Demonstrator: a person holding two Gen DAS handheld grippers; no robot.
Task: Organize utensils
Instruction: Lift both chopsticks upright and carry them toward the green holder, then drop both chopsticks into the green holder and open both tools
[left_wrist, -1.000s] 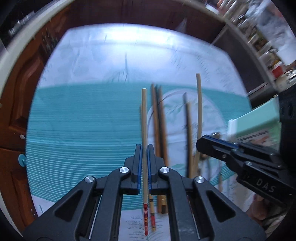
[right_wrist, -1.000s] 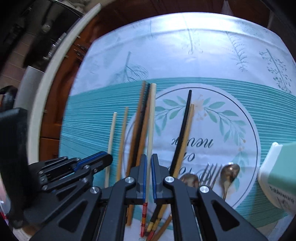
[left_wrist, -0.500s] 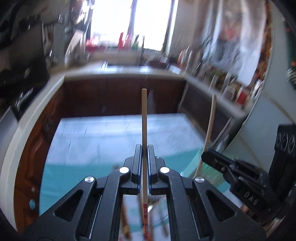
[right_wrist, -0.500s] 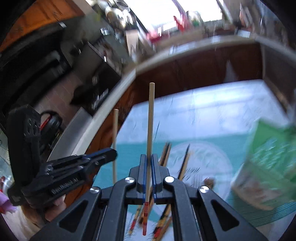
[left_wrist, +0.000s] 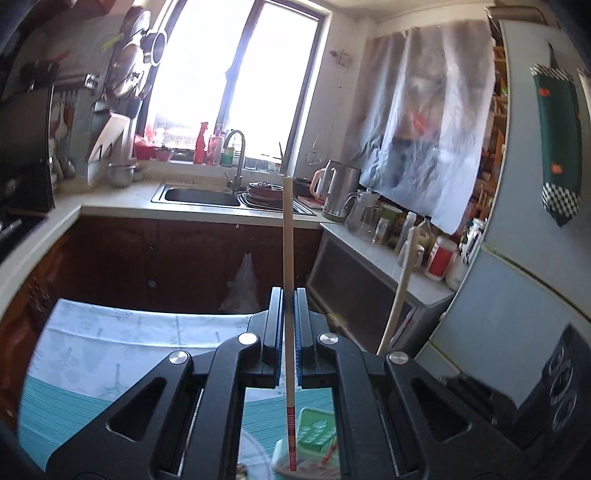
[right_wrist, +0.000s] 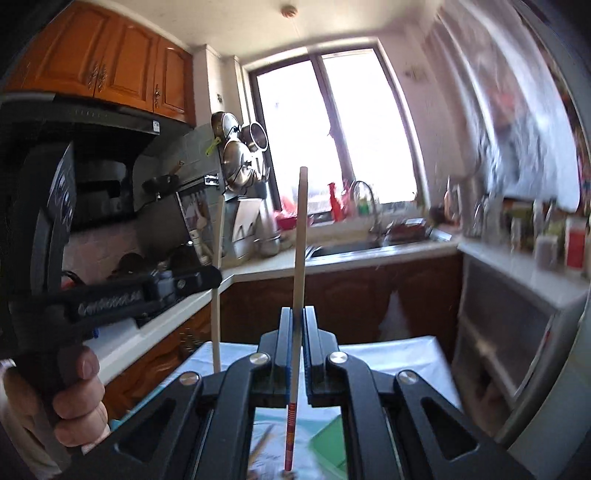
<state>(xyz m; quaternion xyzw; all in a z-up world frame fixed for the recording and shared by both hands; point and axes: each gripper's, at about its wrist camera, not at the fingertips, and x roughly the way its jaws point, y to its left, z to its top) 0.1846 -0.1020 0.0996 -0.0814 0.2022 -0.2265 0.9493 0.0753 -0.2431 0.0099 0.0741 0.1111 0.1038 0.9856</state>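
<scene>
Left hand-held gripper (left_wrist: 287, 295): pads closed tight on a pale wooden chopstick (left_wrist: 288, 258); stick stands near upright, plain end up, red-banded end hanging below the pads.
Right hand-held gripper (right_wrist: 297, 314): pads likewise pinched on a second chopstick (right_wrist: 298, 258); same pose, banded end down.
Relative position: both raised well above the tabletop (left_wrist: 110, 343), side by side; each shows in the other's view, the left one (right_wrist: 147, 291) gripped by a bare hand (right_wrist: 74, 402), the right one's stick (left_wrist: 400, 288) leaning slightly.
Tabletop: white-and-teal printed cloth; under the left stick's banded tip sits a green-lidded box (left_wrist: 314, 428).
Other utensils: a few blurred sticks (right_wrist: 264, 439) lie on the cloth below the right hand-held gripper; count unclear.
Beyond the tabletop: steel sink (left_wrist: 201, 195) with tap under a bright window (left_wrist: 236, 81); kettle (left_wrist: 338, 192) and jars right of the sink; pans (right_wrist: 236, 151) hung left of the window.
</scene>
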